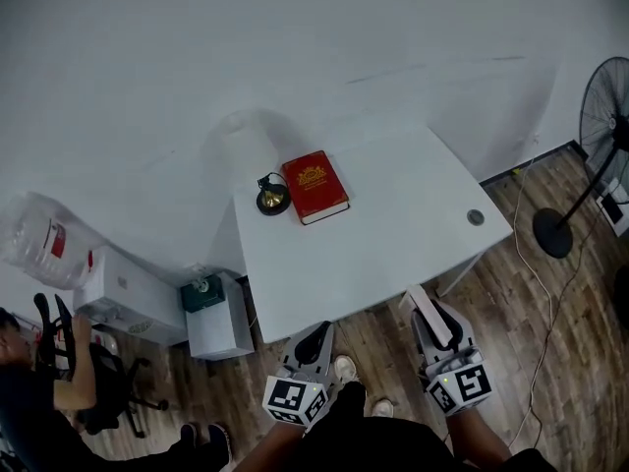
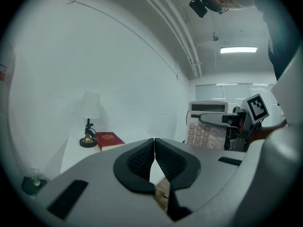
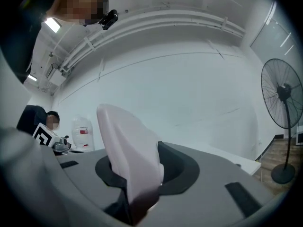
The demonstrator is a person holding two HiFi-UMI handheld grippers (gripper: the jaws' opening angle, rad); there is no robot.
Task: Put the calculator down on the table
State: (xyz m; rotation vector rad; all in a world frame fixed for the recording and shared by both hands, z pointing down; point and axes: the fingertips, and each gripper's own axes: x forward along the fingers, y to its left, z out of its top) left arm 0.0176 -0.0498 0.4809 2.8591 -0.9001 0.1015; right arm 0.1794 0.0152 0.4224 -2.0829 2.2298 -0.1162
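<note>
While you are holding calculator (image 3: 130,148) clamped edge-on in right gripper (image 1: 434,324), short of white table (image 1: 393,249), be aiming for bare top beside red book (image 1: 314,187); left gripper (image 1: 315,336) jaws are pressing together, empty.

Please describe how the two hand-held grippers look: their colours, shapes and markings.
Both the left gripper and the right gripper have light grey bodies that narrow towards the jaws. Each carries a white cube with black square markers. The jaw pads are black and ribbed. No cables show.
</note>
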